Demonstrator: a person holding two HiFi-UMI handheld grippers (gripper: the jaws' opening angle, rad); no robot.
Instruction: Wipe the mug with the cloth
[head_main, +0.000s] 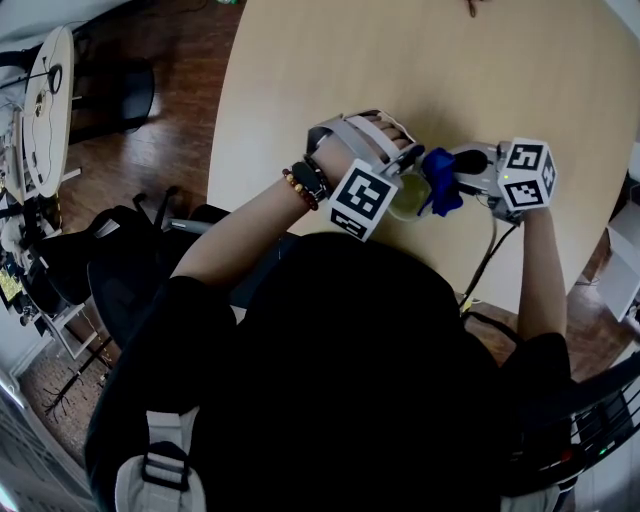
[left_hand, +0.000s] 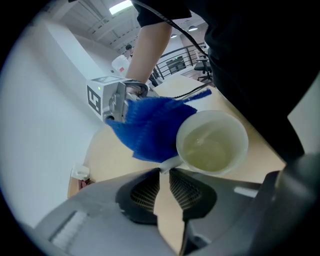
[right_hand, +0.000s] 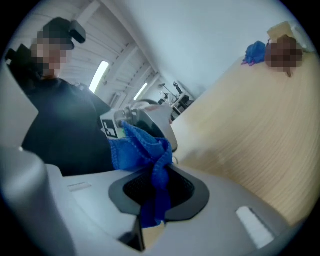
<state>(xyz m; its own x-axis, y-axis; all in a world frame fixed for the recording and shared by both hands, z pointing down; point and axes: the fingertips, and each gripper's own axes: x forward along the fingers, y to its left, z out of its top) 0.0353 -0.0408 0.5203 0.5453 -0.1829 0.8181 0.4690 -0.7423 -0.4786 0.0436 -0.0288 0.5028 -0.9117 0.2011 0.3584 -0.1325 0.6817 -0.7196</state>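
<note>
Mug (left_hand: 212, 145): pinching it by the handle with the left gripper (left_hand: 164, 172), jaws narrowed onto that handle, presumably for steadying the body against turning or sliding under the rubbing. Holding it at the near edge of the table (head_main: 350, 60), close in front of the person, mouth facing up toward the left gripper's camera; resting or lifted, impossible to tell. Clamping a fold of the blue cloth (left_hand: 150, 125) in the right gripper (right_hand: 157, 175), jaws fully together on it, leaving a loose bunch spilling forward as the wiping face. Bringing that bunch against the mug's outer wall beside the handle, likely for wiping the outside.
</note>
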